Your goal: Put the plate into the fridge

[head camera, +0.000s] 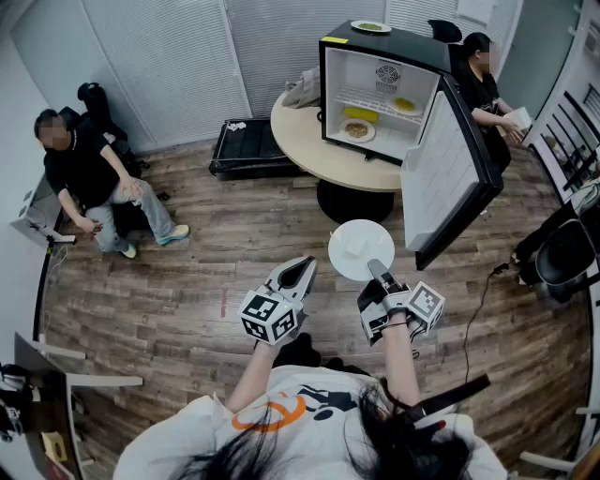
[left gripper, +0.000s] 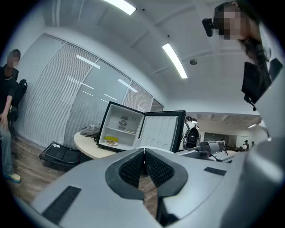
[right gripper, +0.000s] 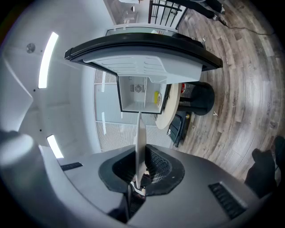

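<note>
A round white plate (head camera: 361,249) hangs level over the wood floor, its near rim pinched by my right gripper (head camera: 379,273), which is shut on it. In the right gripper view the plate (right gripper: 140,147) shows edge-on between the jaws. My left gripper (head camera: 302,272) is beside it to the left, shut and holding nothing; its pads (left gripper: 133,169) meet in the left gripper view. The small black fridge (head camera: 379,94) stands on a round table (head camera: 309,148) ahead, door (head camera: 445,173) swung wide. Plates of food (head camera: 358,130) sit on its shelves. The fridge (left gripper: 121,130) also shows in the left gripper view.
A person sits on the floor (head camera: 89,178) at the left. Another person (head camera: 486,89) stands behind the fridge door. A black case (head camera: 242,148) lies by the table. A plate of food (head camera: 371,27) rests on the fridge top. Chairs and a cable (head camera: 483,291) are at the right.
</note>
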`<state>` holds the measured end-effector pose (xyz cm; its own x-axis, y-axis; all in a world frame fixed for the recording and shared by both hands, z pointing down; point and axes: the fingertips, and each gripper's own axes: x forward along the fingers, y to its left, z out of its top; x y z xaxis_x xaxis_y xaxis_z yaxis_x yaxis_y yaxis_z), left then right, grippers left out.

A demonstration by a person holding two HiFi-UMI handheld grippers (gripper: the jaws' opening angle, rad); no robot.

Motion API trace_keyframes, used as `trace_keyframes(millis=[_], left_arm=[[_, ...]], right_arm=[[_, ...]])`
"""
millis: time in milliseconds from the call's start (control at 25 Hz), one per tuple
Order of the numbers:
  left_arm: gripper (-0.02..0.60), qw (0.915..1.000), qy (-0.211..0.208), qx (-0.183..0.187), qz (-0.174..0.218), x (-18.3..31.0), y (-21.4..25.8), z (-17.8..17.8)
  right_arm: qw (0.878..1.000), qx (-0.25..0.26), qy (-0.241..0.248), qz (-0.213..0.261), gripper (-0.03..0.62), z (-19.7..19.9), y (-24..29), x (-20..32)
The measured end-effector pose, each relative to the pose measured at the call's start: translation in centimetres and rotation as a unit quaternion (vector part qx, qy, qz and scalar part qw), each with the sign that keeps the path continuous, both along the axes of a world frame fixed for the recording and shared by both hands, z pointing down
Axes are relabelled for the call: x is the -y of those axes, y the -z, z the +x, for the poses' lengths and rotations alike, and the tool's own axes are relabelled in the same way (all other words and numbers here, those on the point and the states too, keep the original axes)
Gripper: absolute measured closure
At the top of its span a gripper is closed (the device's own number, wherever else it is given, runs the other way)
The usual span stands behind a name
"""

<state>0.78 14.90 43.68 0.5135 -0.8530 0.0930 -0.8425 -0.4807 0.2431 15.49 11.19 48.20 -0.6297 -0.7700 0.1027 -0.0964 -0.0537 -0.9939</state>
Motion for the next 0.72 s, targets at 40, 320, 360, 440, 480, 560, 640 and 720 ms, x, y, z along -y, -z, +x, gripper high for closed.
trace_keyframes(millis=[40, 320, 360, 440, 480, 560, 640, 720], left_arm=[[0.571, 1.0000, 0.001, 0.000, 0.001, 0.0, 0.0, 0.1], [0.571, 1.0000, 0.003, 0.001, 0.001, -0.1, 0.1, 0.7], [0.571, 1.0000, 0.004, 0.001, 0.002, -0.1, 0.2, 0.8], [0.571, 1.0000, 0.005, 0.003, 0.002, 0.0, 0.1, 1.0], [0.571, 1.0000, 0.006, 0.003, 0.001, -0.1, 0.1, 1.1], [0.571, 1.0000, 0.006, 0.004, 0.001, -0.2, 0.0, 1.4], [0.570, 1.0000, 0.005, 0.003, 0.001, -0.3, 0.1, 1.8], [0.571, 1.0000, 0.004, 0.001, 0.002, -0.3, 0.2, 2.1]], right_arm=[[1.000, -0.001, 0.001, 0.001, 0.565, 0.0, 0.0, 0.0], [1.000, 0.001, 0.009, 0.003, 0.565, 0.2, 0.3, 0.1], [1.000, 0.001, 0.009, 0.003, 0.565, 0.3, 0.3, 0.1], [1.000, 0.003, 0.010, 0.003, 0.565, 0.5, 0.2, 0.3], [1.000, 0.003, 0.010, 0.002, 0.565, 0.7, 0.2, 0.3], [1.000, 0.005, 0.009, 0.000, 0.565, 1.0, 0.0, 0.2], [1.000, 0.006, 0.009, -0.001, 0.565, 1.3, 0.0, 0.1], [1.000, 0.004, 0.009, -0.002, 0.565, 1.7, 0.0, 0.1]])
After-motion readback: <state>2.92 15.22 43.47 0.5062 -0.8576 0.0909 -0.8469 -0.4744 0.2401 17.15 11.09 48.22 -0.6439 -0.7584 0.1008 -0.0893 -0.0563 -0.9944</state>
